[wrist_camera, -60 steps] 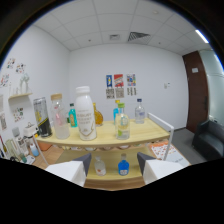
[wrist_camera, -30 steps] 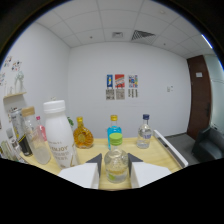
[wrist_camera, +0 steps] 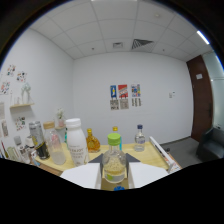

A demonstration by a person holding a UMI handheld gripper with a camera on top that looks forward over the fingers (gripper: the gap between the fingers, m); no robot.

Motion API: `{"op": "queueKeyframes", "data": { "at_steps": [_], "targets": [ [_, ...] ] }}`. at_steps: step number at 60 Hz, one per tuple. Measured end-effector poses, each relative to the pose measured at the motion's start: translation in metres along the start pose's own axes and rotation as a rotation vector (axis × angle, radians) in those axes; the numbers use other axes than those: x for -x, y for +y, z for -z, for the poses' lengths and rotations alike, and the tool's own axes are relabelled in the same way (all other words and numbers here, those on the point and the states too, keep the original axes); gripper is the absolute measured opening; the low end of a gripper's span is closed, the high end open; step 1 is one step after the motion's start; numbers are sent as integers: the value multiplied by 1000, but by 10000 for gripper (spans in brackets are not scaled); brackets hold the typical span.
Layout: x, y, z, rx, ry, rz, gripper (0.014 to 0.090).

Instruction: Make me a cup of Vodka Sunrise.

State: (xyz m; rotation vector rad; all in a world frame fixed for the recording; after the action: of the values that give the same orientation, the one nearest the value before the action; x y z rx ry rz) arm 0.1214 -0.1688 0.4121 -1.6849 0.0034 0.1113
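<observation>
Green-capped bottle (wrist_camera: 114, 161) stands right between the two white fingers (wrist_camera: 80, 175) of the tool (wrist_camera: 114, 176), at about six o'clock from the posters (wrist_camera: 125, 96) on the far wall; its clear body holds a pale yellowish liquid low down. Whether the fingers press on it or leave a gap cannot be told from this view.

Starting at the far left, around nine o'clock, a wall shelf (wrist_camera: 21, 106) carries small items too blurred to name. Below it, on the wooden desk (wrist_camera: 150, 150), a dark can-like container (wrist_camera: 38, 140) stands beside a clear plastic bottle (wrist_camera: 55, 146). Next comes a large white bottle (wrist_camera: 76, 142) with a white cap, just left of the tool's fingers. Behind it, toward the wall, sits a small amber bottle (wrist_camera: 92, 141). A blue-bodied bottle with a yellow cap (wrist_camera: 117, 131) peeks out directly behind the green cap. Further right, at about two o'clock from the green-capped bottle, a clear bottle with a dark cap (wrist_camera: 140, 139) stands alone near the desk's far edge. At the far right, a dark brown door (wrist_camera: 200, 95) closes the room.
</observation>
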Motion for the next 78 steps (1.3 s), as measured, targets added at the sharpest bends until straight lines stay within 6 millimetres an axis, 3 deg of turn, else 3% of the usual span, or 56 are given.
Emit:
{"op": "queueKeyframes", "data": {
  "at_steps": [6, 18, 23, 27, 37, 50, 65, 78],
  "targets": [
    [2, 41, 19, 22, -19, 2, 356],
    [0, 189, 25, 198, -3, -37, 355],
    [1, 230, 24, 247, 0, -64, 356],
    [-1, 249, 21, 269, 4, -82, 355],
    [-19, 257, 11, 286, 51, 122, 354],
    [-35, 246, -1, 286, 83, 758, 354],
    [-23, 247, -11, 268, 38, 1519, 355],
    [-11, 252, -16, 274, 10, 1987, 355]
  ]
}}
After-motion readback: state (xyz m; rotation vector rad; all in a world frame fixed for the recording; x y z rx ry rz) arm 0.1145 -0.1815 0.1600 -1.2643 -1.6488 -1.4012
